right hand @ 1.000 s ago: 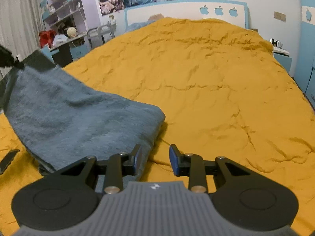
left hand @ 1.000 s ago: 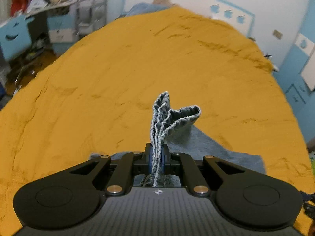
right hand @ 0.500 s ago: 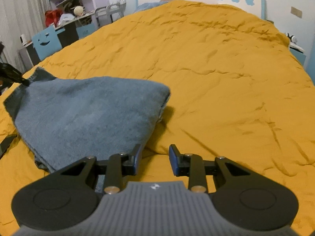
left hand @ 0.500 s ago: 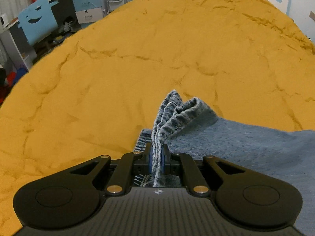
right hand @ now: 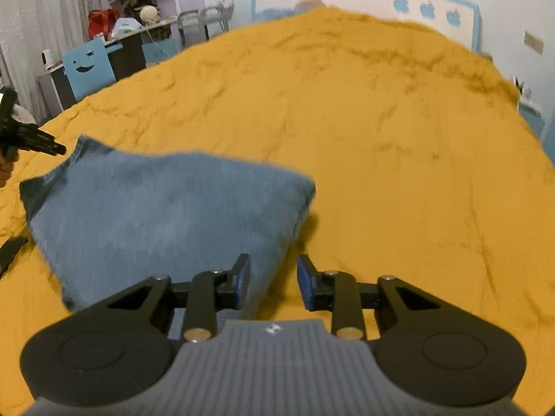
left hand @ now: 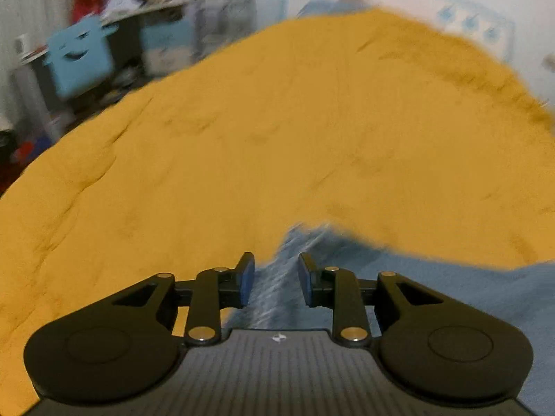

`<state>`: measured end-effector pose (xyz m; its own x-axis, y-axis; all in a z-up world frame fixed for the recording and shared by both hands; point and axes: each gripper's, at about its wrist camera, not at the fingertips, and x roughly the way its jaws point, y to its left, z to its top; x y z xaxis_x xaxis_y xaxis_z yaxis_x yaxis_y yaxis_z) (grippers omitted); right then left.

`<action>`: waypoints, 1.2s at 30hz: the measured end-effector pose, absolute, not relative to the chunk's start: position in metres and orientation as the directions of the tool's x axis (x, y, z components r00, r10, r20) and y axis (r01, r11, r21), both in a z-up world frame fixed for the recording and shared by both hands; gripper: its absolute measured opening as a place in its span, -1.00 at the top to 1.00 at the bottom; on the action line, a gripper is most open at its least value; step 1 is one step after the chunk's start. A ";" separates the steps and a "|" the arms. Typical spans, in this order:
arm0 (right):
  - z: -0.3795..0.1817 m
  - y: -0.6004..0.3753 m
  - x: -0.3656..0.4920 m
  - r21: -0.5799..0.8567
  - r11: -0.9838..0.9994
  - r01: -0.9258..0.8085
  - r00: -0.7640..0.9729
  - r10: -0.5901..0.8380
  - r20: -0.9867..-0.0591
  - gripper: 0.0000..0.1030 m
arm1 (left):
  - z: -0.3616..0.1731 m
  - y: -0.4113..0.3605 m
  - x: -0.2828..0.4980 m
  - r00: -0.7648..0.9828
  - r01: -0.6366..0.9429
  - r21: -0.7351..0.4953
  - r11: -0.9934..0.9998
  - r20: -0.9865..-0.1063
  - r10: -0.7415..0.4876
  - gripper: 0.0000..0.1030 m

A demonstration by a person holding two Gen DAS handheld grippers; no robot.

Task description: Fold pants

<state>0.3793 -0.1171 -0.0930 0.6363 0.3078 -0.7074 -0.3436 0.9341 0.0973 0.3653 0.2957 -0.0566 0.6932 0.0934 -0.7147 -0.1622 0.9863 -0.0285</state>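
Note:
The grey-blue pants (right hand: 166, 208) lie folded on the orange bedspread (right hand: 381, 138). In the left wrist view, my left gripper (left hand: 276, 282) is open, with the pants' ribbed hem (left hand: 284, 270) lying loose between and below the fingers; the rest of the pants (left hand: 468, 294) spread to the right. My right gripper (right hand: 272, 280) is open and empty, just above the pants' near right corner. The left gripper's tip (right hand: 41, 144) shows at the far left of the right wrist view, beside the pants' far left corner.
A desk with a blue smiling-face chair (right hand: 88, 67) and shelves stands left of the bed. A blue-trimmed headboard (right hand: 433, 10) is at the far end. A nightstand (right hand: 530, 114) sits at the right. The left view is blurred by motion.
My left gripper opened and let go of the pants' hem, which dropped onto the bed. The folded pants settled flat. The right gripper stayed open.

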 end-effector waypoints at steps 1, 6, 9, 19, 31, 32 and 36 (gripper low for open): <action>-0.092 -0.112 0.389 0.087 0.934 -0.347 0.648 0.306 -0.697 0.63 | -0.053 0.289 0.365 0.709 -0.126 -0.049 0.991 -0.703 0.056 0.40; -0.099 -0.086 0.442 0.097 0.930 -0.355 0.665 0.324 -0.673 0.67 | -0.074 0.264 0.381 0.718 -0.086 -0.007 0.996 -0.693 0.057 0.53; -0.113 -0.077 0.466 0.115 0.927 -0.358 0.655 0.337 -0.677 0.67 | -0.098 0.278 0.392 0.690 -0.168 -0.059 0.984 -0.720 0.074 0.70; -0.199 -0.067 0.512 0.084 0.943 -0.322 0.550 0.259 -0.794 0.74 | -0.151 0.299 0.395 0.606 -0.286 -0.057 0.956 -0.784 0.134 0.87; -0.143 -0.084 0.463 0.119 0.947 -0.299 0.630 0.289 -0.721 0.46 | -0.054 0.299 0.328 0.681 -0.146 -0.072 0.987 -0.731 0.047 0.69; -0.135 -0.086 0.451 0.133 0.942 -0.307 0.635 0.307 -0.709 0.45 | -0.047 0.300 0.314 0.681 -0.135 -0.075 0.988 -0.731 0.037 0.69; -0.118 -0.090 0.395 0.189 0.923 -0.335 0.642 0.371 -0.671 0.45 | -0.050 0.301 0.285 0.655 -0.105 -0.070 0.992 -0.755 0.016 0.69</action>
<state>0.3954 -0.0897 -0.1178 0.6421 0.3707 -0.6710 -0.3351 0.9230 0.1893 0.2854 0.3010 -0.0497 0.6554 0.0156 -0.7551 -0.1047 0.9920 -0.0704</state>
